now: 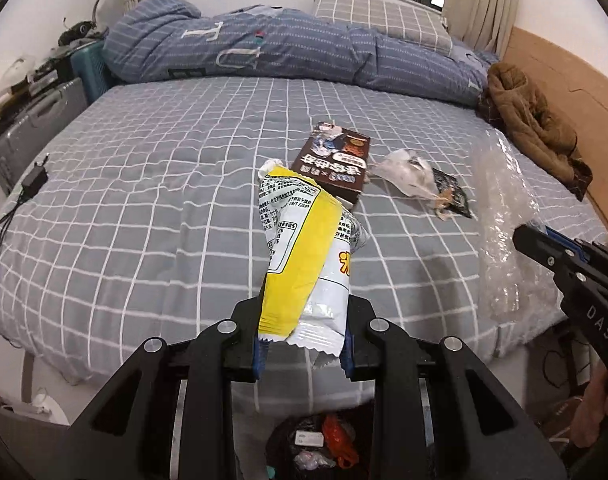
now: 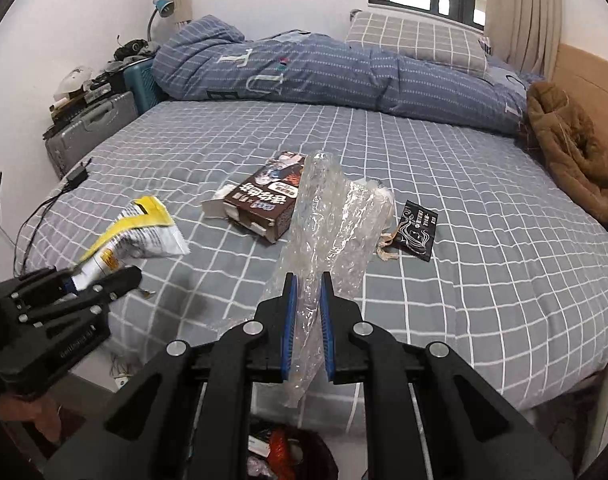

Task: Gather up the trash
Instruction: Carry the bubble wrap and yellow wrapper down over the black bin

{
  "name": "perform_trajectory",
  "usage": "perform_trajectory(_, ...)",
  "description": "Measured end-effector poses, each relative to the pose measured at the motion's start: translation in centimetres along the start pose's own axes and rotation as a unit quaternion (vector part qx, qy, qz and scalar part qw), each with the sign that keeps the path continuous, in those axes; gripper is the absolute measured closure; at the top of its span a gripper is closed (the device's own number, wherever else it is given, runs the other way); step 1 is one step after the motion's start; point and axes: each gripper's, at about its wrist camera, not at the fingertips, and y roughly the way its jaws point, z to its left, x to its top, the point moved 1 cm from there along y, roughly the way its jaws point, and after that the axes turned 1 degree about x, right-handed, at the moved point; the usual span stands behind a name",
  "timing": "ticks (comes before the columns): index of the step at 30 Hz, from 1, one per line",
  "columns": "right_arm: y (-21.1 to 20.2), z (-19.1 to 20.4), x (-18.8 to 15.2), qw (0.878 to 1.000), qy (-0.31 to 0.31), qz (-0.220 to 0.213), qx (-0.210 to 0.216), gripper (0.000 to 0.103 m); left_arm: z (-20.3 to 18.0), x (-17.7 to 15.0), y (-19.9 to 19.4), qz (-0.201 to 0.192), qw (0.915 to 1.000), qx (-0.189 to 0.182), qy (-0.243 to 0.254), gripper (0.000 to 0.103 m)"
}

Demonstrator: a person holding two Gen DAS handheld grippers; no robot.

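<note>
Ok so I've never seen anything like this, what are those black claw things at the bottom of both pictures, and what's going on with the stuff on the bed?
They are two hand-held grippers, one in each of a person's hands, not a robot arm. Each carries a wide-angle camera looking along its two fingers, so you get one picture per hand.

In the left-hand picture, the left gripper is shut on a yellow and white snack wrapper. In the right-hand picture, the right gripper is shut on a crumpled sheet of clear plastic wrap.

Lying on the grey checked bed sheet are a brown printed cardboard box, a small black packet and a whitish crumpled bag. A bin of rubbish sits on the floor below the grippers, probably where both held pieces go.
</note>
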Motion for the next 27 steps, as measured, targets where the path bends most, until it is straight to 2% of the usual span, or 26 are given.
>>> perform_trajectory(11, -5.9, 2.7, -1.8, 1.000, -0.017, -0.005, 0.010, 0.092, -0.7, -2.6, -5.0, -0.009, 0.9999, -0.006, -0.012, 0.077)
perform_trajectory(27, -6.7, 3.0, -6.2, 1.000, -0.005, 0.022, 0.022, 0.092, -0.9, -6.8, -5.9, 0.011, 0.9995, -0.019, -0.023, 0.077)
